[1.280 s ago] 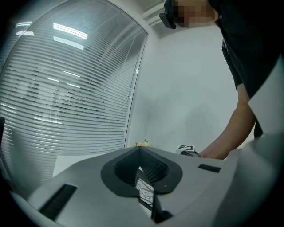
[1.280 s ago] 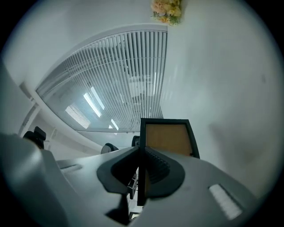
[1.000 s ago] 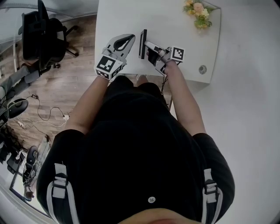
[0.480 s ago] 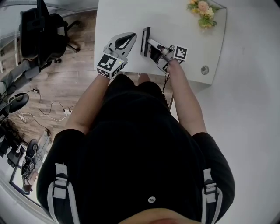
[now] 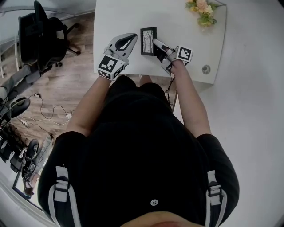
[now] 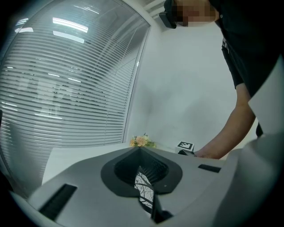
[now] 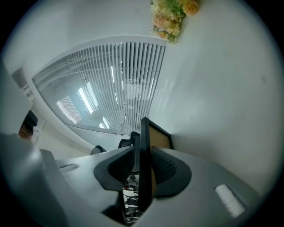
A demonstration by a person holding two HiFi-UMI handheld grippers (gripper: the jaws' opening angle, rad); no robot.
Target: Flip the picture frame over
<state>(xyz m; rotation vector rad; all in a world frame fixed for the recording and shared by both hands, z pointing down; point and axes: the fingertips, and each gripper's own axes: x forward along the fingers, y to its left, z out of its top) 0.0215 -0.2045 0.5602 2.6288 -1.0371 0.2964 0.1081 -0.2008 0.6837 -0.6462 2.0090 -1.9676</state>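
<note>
Picture frame (image 5: pixel 148 41) is laid face-up, loosely straddled by the right gripper's (image 5: pixel 157 44) just-opening jaws. Left gripper (image 5: pixel 133 38) is closed, empty. Release is judged underway, and a clean withdrawal is called for next.

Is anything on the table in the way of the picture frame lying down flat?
Nothing visible is. The picture frame lies face up on bare table, its edge between the jaws of the right gripper, which have just been opening. The flowers sit far off in the corner.
</note>
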